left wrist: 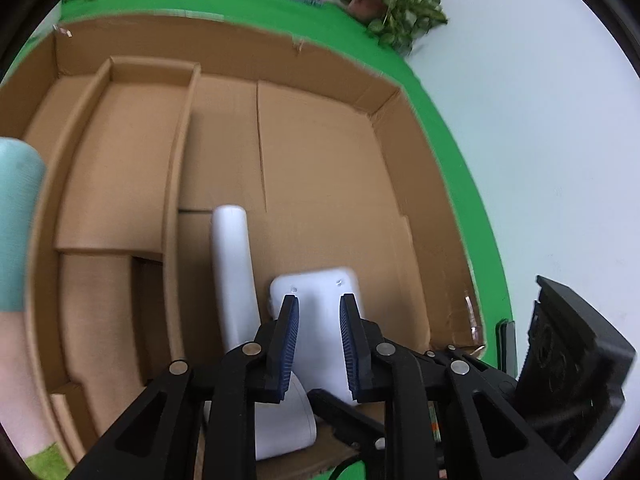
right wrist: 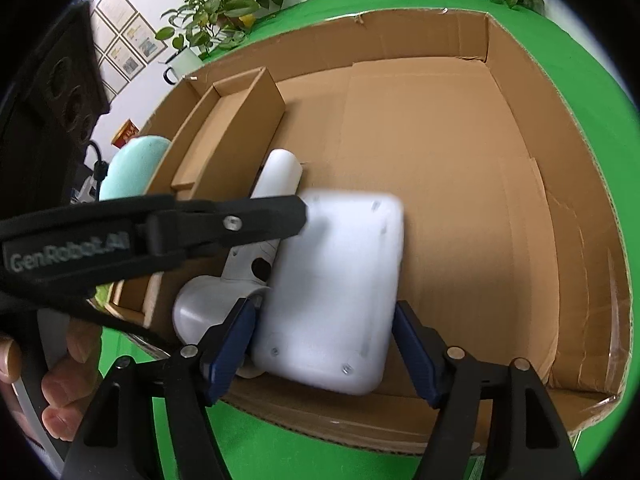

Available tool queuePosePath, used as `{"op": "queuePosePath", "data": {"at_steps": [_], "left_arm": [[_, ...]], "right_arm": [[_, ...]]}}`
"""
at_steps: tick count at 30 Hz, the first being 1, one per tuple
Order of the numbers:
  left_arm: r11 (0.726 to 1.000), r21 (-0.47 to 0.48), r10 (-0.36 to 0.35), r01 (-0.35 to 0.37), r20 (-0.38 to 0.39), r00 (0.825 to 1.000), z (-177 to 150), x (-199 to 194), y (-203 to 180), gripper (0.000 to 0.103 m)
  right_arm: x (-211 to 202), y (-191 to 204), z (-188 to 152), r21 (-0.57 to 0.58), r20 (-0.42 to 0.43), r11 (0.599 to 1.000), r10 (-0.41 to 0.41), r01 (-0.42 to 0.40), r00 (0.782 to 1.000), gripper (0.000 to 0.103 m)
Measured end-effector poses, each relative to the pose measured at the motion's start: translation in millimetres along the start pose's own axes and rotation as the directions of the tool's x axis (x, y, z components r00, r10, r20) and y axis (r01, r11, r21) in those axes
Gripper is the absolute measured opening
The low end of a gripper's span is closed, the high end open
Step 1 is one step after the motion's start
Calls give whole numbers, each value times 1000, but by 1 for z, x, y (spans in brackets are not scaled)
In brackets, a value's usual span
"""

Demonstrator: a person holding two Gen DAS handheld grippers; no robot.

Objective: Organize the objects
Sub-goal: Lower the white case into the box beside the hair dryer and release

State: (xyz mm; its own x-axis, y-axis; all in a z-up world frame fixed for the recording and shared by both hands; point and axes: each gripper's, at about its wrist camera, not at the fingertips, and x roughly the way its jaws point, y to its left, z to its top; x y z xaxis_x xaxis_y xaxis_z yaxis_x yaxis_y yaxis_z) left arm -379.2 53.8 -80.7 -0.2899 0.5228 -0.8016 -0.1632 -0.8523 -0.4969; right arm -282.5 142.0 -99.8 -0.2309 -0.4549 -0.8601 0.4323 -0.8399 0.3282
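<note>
A flat white plastic slab with small screws tilts up inside the big cardboard box. My left gripper is shut on the slab's near edge, blue pads pressing both faces. In the right wrist view one of its black fingers reaches the slab at its upper left corner. My right gripper straddles the slab's lower part with its jaws wide; the pads sit at its sides without clamping it. A white handled device lies beside the slab, partly under it.
A narrow inner cardboard tray sits along the box's left side. The box rests on a green table. Potted plants stand at the back. A teal rounded thing is outside the box, and a hand shows at lower left.
</note>
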Motion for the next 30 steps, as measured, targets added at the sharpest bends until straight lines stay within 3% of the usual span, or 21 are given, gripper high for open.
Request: {"op": "queuePosePath", "data": {"at_steps": [4, 9, 13, 21, 22, 24, 25, 26, 27, 28, 29, 30], "left_arm": [[999, 24, 19, -21, 54, 998, -2, -24, -5, 19], [999, 40, 29, -33, 91, 995, -8, -41, -6, 19], [998, 45, 40, -44, 102, 994, -14, -50, -4, 19], [993, 59, 89, -100, 161, 983, -29, -60, -3, 19], [991, 64, 103, -117, 185, 977, -33, -64, -4, 20], [984, 82, 136, -159, 237, 962, -42, -74, -8, 22], [979, 93, 152, -183, 268, 951, -46, -80, -9, 31], [972, 103, 174, -213, 303, 937, -53, -87, -12, 53], [966, 102, 191, -237, 332, 924, -62, -96, -12, 63], [963, 91, 202, -252, 372, 906, -72, -104, -15, 86], [967, 86, 186, -241, 415, 891, -82, -113, -17, 101], [970, 78, 170, -232, 469, 867, -94, -124, -19, 102]], "right_arm": [[-7, -2, 1, 28, 9, 999, 38, -39, 999, 70], [4, -11, 7, 53, -11, 999, 1, -1, 1000, 69], [13, -13, 7, 46, -27, 999, -12, 13, 1000, 53], [8, -8, 1, -3, 10, 1000, -26, 26, 1000, 54], [4, -8, 0, -4, 35, 999, -42, 42, 999, 57], [-10, -4, -4, -9, 112, 994, -103, 105, 988, 75], [-18, 0, -7, -16, 153, 991, -126, 130, 980, 82], [-29, 4, -13, -33, 205, 987, -147, 157, 968, 82], [-39, 9, -21, -55, 252, 980, -170, 190, 952, 82], [-51, 15, -30, -77, 305, 970, -196, 229, 932, 82], [-58, 20, -36, -89, 342, 962, -212, 256, 915, 83], [-70, 27, -48, -101, 406, 947, -239, 304, 882, 83]]}}
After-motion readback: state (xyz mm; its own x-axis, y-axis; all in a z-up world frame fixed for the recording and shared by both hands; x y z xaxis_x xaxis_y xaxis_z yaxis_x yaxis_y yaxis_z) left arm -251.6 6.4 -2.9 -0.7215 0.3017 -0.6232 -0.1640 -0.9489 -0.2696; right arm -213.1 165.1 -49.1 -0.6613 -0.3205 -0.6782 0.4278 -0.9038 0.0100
